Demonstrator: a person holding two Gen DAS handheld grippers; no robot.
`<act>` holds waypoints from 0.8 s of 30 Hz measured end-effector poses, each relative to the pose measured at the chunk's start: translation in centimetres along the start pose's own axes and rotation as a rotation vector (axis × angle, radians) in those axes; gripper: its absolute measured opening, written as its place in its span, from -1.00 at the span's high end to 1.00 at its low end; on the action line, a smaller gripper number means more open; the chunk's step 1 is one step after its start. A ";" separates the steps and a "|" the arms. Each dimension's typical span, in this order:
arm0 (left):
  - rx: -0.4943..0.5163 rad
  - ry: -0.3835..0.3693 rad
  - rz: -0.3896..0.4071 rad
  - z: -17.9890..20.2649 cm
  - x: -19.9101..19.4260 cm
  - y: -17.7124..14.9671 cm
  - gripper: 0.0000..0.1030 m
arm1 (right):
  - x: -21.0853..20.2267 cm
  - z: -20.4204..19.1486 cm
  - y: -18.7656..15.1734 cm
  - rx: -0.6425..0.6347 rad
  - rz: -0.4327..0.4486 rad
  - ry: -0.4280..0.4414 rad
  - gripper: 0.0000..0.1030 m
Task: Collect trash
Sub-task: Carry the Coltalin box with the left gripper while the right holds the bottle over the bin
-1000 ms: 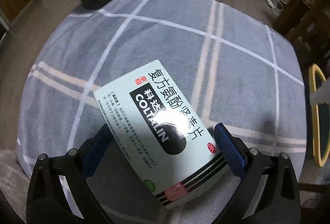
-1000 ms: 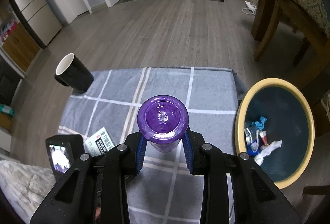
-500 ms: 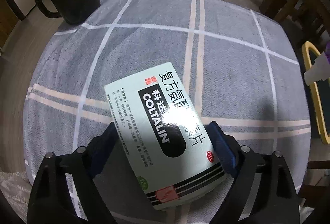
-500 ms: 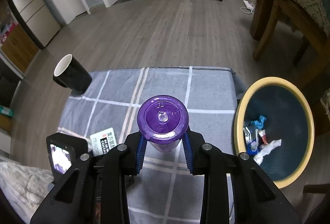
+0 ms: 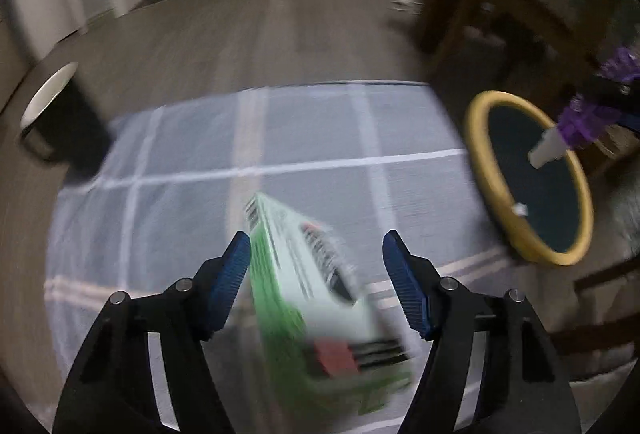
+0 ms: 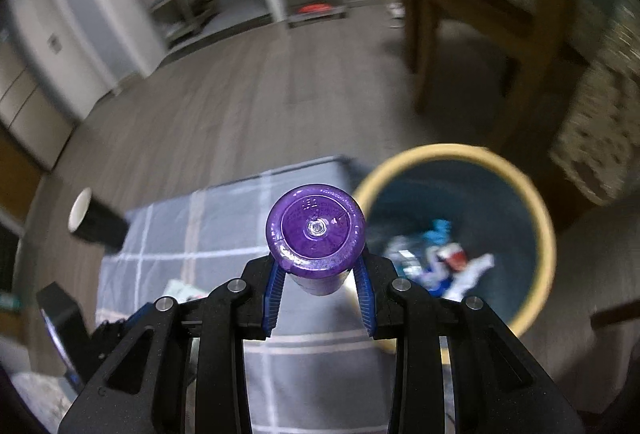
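— So, what did the left gripper (image 5: 316, 258) have?
— A green-and-white medicine box (image 5: 320, 298), tilted up on edge between the blue pads (image 5: 230, 274). The jaws had just been closing around it. The left pad seemed to touch the box's edge; the right pad stood clear of it, so I couldn't call that a firm clamp. Everything there was blurred.
— And the right gripper (image 6: 318, 288)?
— Clenched on a purple bottle (image 6: 316, 230), its base facing the camera, pads pressed on both sides.
— Where was the bin?
— A dark, yellow-rimmed trash bin (image 6: 548, 246) stood on the floor just beside the grey checked blanket (image 5: 304, 130), with scraps of rubbish inside. From the left view the bottle's white tip hung over the bin's opening.
— Anything else?
— A black mug (image 5: 60, 118) with a white inside sat at the blanket's far-left corner.
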State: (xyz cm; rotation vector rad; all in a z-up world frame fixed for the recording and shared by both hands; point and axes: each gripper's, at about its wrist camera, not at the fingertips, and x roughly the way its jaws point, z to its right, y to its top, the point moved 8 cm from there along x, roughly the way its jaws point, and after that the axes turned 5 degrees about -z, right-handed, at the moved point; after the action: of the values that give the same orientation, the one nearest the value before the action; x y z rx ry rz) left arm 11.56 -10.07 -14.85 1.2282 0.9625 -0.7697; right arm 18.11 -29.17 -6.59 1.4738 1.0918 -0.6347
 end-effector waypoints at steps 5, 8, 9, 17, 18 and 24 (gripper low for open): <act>0.132 -0.036 0.010 5.5 0.5 0.8 -0.24 | 0.3 5.8 0.3 0.112 -0.009 -0.052 0.35; 0.159 -0.054 -0.028 5.8 0.9 -0.3 -0.65 | 0.6 7.2 0.2 0.135 -0.021 -0.041 0.35; 0.160 -0.055 -0.042 5.4 1.0 -1.0 -0.67 | 0.6 7.3 0.3 0.139 -0.020 -0.039 0.35; 0.007 0.063 -0.197 0.8 3.6 -7.6 -0.87 | 0.6 6.4 0.7 0.127 -0.017 0.003 0.35; -0.003 0.082 -0.215 0.3 4.0 -8.2 -0.89 | 0.6 6.3 0.8 0.126 -0.016 0.007 0.35; -0.084 0.029 -0.272 0.4 5.0 -10.0 -0.88 | 0.6 5.9 0.8 0.122 -0.014 0.019 0.35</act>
State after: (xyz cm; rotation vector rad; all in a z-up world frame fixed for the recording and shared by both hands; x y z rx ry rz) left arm 4.77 -12.22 -23.48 1.0494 1.1895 -0.9162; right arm 20.15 -34.63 -8.02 1.5804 1.0953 -0.7085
